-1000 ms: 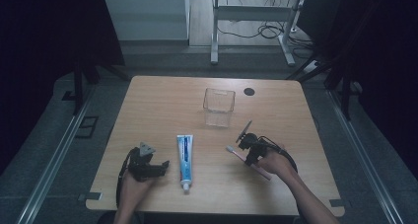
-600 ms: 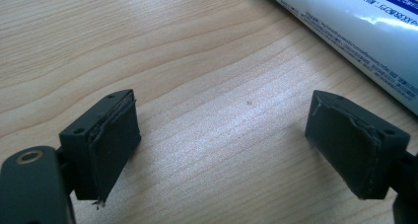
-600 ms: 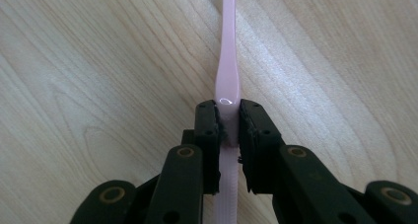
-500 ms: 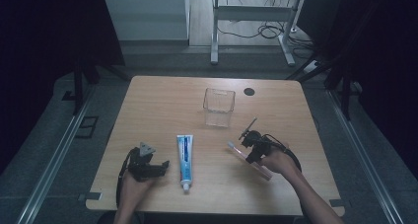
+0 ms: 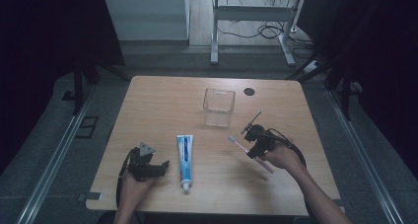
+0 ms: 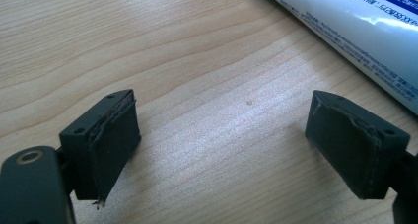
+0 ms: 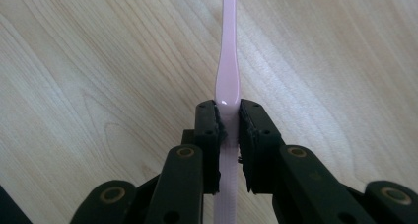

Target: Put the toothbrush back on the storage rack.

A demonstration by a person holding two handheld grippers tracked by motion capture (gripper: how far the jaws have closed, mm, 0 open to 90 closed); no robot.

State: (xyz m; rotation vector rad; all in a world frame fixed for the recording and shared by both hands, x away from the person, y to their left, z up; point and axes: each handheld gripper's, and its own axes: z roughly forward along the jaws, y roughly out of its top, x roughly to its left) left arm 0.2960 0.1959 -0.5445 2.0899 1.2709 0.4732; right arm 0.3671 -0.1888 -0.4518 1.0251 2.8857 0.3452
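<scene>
- Light wooden table bears everything
- Toothpaste tube lies flat just beside the left gripper, off its open jaws
- Clear plastic cup stands beyond the right gripper
- Dark round spot farther back

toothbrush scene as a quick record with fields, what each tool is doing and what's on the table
right tool: shut on the pink toothbrush, gripping its handle
toothbrush head: points toward the clear cup
left tool: open, nothing between its pads, low over the table
toothpaste tube: lies flat between the two hands, cap toward the person
clear cup: upright, looks empty
likely next: toothbrush goes to the cup, a guess
</scene>
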